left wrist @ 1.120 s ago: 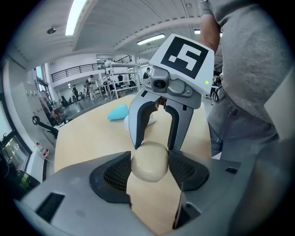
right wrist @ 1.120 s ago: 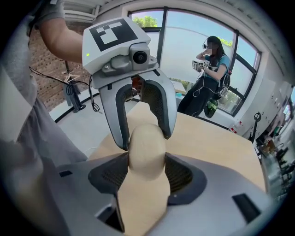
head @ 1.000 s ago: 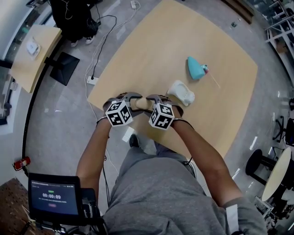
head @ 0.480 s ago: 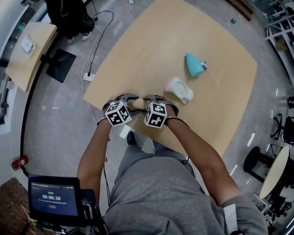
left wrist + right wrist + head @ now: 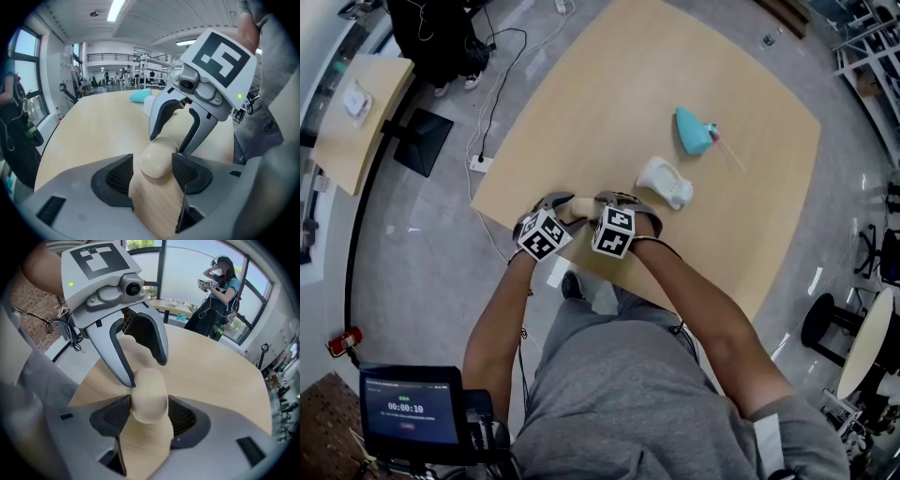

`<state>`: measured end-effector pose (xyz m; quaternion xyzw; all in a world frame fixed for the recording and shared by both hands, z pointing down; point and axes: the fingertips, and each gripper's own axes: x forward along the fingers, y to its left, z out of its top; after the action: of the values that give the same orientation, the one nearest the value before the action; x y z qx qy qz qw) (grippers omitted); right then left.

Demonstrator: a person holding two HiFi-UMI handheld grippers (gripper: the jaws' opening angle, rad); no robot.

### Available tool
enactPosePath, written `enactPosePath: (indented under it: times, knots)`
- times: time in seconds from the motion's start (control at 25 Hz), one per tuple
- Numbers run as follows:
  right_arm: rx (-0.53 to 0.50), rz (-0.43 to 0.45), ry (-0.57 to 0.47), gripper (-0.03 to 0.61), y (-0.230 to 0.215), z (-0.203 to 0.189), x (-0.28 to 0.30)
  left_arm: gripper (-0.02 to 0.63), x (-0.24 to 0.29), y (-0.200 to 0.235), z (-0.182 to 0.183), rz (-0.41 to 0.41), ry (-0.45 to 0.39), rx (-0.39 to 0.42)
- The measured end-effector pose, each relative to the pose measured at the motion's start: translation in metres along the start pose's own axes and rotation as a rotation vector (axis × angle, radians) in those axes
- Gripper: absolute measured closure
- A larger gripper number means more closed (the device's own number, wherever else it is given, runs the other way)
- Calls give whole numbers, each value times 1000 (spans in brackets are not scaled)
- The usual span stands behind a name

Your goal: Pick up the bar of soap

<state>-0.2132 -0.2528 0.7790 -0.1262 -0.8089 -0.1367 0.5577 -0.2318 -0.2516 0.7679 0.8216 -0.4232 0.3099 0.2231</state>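
A cream bar of soap [image 5: 584,208] is held between my two grippers near the front edge of the wooden table [image 5: 675,56]. The left gripper [image 5: 567,208] and the right gripper [image 5: 602,206] face each other, each taking one end. In the left gripper view the soap [image 5: 154,158] sits between my left gripper's [image 5: 152,171] pads, and the right gripper's [image 5: 167,144] fingers hug its far end. In the right gripper view the soap [image 5: 149,394] fills the gap of my right gripper [image 5: 149,416], pressed by both pads. Whether the bar rests on the table is unclear.
A white moulded dish [image 5: 666,183] lies just beyond the grippers, and a teal object with a pink stick [image 5: 694,131] lies farther back. A person [image 5: 218,291] stands past the table. On the floor to the left are a power strip [image 5: 481,163] and a small side table [image 5: 356,103].
The two grippers have drawn slightly closer together. The soap stays between them at the table's front edge.
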Motion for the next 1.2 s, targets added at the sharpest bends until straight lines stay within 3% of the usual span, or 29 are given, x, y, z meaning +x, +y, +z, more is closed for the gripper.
enactPosePath:
  times: [0.2, 0.36, 0.68, 0.84, 0.96, 1.0, 1.2]
  knots:
    - [36, -44, 9, 325, -2, -1, -4, 354, -24, 11, 0, 61, -59, -98]
    - [78, -104, 8, 325, 5, 4, -35, 369, -74, 2, 19, 102, -131, -106]
    - [295, -302, -81, 325, -6, 8, -115, 591, -170, -18, 66, 157, -345, -96]
    - [408, -445, -204, 334, -1, 20, -186, 607, -223, -50, 96, 119, -461, -67]
    - [472, -560, -344, 550, -2, 29, -235, 609, -248, -63, 118, 69, -552, -76]
    - [496, -587, -398, 570, -1, 32, -252, 609, -256, -67, 127, 58, -582, -72]
    - [572, -675, -673, 572, 19, 66, -353, 609, -299, -84, 168, 24, -706, -10]
